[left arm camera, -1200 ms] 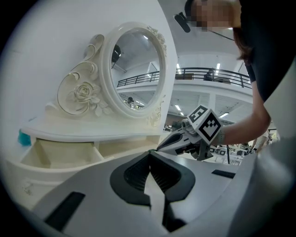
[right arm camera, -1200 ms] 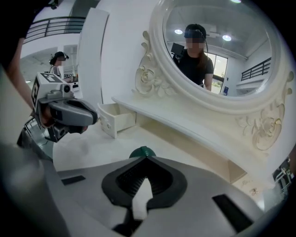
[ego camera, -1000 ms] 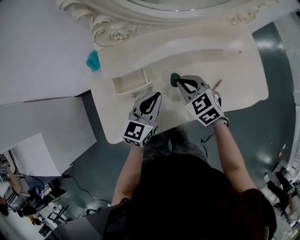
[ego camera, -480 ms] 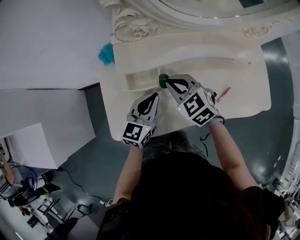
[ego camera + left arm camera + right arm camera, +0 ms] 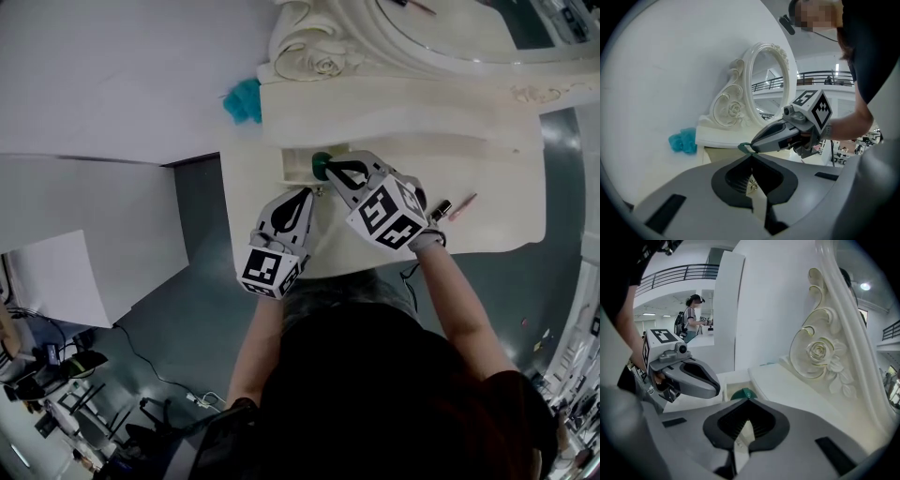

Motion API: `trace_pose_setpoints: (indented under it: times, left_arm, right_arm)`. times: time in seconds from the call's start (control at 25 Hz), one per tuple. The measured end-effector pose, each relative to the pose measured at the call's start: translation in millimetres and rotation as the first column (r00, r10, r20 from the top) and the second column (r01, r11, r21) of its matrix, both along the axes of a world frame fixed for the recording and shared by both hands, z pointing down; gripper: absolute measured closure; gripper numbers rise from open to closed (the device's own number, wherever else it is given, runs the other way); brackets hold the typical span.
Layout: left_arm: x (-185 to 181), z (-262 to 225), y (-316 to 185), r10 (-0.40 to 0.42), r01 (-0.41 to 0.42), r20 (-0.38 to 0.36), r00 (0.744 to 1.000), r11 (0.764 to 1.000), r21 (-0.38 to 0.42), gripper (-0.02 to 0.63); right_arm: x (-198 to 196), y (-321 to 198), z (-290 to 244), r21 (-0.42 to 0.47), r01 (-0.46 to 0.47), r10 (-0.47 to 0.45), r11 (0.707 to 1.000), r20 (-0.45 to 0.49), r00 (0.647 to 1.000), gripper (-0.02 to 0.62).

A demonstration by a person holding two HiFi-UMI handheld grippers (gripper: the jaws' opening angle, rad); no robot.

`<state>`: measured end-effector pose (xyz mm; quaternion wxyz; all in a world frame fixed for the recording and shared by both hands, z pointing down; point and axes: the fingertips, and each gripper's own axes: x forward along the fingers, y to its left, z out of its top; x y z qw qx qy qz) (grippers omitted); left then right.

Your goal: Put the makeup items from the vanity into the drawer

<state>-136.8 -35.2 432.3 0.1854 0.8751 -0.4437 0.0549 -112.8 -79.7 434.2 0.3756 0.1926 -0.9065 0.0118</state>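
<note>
Right gripper (image 5: 743, 400): jaws closed on a small green makeup item (image 5: 743, 393), pinched at the tips. The item hangs over the open drawer (image 5: 296, 167) at the vanity's (image 5: 487, 187) left side; contact with the drawer cannot be determined. Left gripper (image 5: 751, 157): jaws together, nothing between them, just beside the right gripper's tips and near the drawer front. A dark tube (image 5: 441, 209) and a pink pencil (image 5: 463, 205) lie on the vanity top behind the right hand. A teal tuft (image 5: 244, 99) sits by the mirror frame (image 5: 319, 58).
</note>
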Motion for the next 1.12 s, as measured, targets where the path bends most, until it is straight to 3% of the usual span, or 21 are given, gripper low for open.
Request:
trace_pose_setpoints:
  times: [0.32, 1.12]
  left_arm:
    - [-27, 1, -8, -0.038, 0.038, -0.016, 0.999, 0.999, 0.002, 0.594]
    - [-58, 0, -7, -0.096, 0.096, -0.034, 0.995, 0.995, 0.007, 0.594]
  right_arm:
    - [-27, -3, 18, -0.032, 0.053, -0.056, 0.998, -0.104, 0.993, 0.574]
    - [-55, -4, 37, -0.055, 0.074, -0.082, 0.996, -0.157, 0.984, 0.572]
